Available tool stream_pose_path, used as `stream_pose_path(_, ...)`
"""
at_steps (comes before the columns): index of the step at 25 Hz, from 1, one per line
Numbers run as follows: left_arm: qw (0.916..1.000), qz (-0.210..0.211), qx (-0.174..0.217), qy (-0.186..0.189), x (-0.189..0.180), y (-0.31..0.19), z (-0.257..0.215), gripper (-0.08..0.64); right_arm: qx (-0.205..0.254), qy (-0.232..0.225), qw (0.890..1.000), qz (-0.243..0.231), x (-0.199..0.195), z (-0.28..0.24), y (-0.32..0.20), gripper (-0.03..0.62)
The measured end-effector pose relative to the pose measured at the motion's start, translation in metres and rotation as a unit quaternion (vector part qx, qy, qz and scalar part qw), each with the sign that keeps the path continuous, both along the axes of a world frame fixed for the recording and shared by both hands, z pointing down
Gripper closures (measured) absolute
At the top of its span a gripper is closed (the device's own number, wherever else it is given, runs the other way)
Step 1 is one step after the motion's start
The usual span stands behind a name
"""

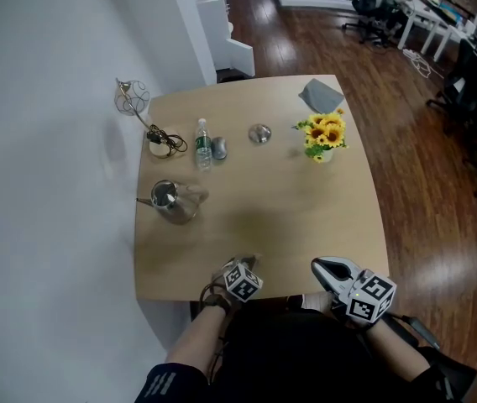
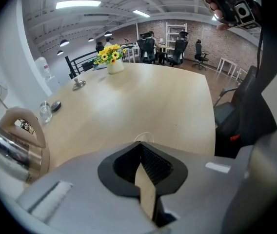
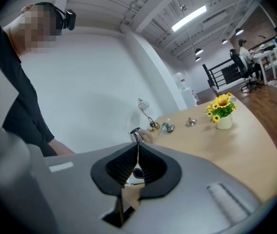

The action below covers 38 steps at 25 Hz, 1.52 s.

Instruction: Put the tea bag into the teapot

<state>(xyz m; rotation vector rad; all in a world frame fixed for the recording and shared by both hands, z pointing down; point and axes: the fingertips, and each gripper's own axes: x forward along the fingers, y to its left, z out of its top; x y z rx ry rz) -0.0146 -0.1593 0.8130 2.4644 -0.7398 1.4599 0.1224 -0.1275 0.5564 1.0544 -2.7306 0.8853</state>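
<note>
- So far, the task seems to be only at its beginning. The teapot (image 1: 174,201) stands on the tabletop (image 1: 306,217) well ahead of both pairs of jaws and to their left, and I see no tea bag in it or above it.
- The left gripper (image 2: 139,143) is low over the near edge of the tabletop, and its jaws are clenched, tip pressed against tip.
- Just past these tips a thin pale loop (image 2: 145,134) shows. In my judgement it may be the string of the tea bag. I cannot tell whether the jaws pinch it, and I cannot make out the bag itself in any view.
- The right gripper (image 3: 137,143) is beside the left one, also at the near edge. Its jaws are closed together and I see nothing held between them. The teapot is far ahead of it.
- A small round metal lid (image 1: 259,133) lies far ahead of the jaws and apart from the teapot, so the mouth of the pot looks free to take the bag.
- What is left, as I judge it, is nearly everything:
  - to make the grip on the bag or its string sure and lift it;
  - to carry it forward and to the left until it hangs over the mouth of the teapot;
  - to lower it in and release the jaws.
</note>
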Motion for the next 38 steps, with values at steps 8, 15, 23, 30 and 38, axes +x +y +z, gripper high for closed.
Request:
stream_pose_path(8, 0.996, -0.043, 0.069, 0.036, -0.025, -0.03, -0.051, 0.559, 0.009, -0.004, 1.0, -0.005, -0.02, -0.007, -0.02, 0.58)
stream_pose_path(15, 0.9688, -0.131, 0.203, 0.054, -0.122, -0.099, -0.163, 0.559, 0.029, -0.005, 0.999, -0.044, -0.06, -0.017, -0.048, 0.58)
stream_pose_path(23, 0.942, -0.182, 0.281, -0.012, -0.238, -0.168, -0.226, 0.559, 0.017, -0.016, 0.998, -0.062, -0.095, -0.008, -0.069, 0.58)
stream_pose_path(30, 0.9499, -0.188, 0.245, -0.046, -0.275, -0.205, -0.195, 0.56, -0.009, -0.002, 0.999, -0.044, -0.092, 0.013, -0.065, 0.58)
stream_pose_path(38, 0.9616, -0.186, 0.195, -0.055, -0.277, -0.223, -0.143, 0.531, -0.035, 0.01, 0.999, 0.002, -0.068, 0.033, -0.06, 0.58)
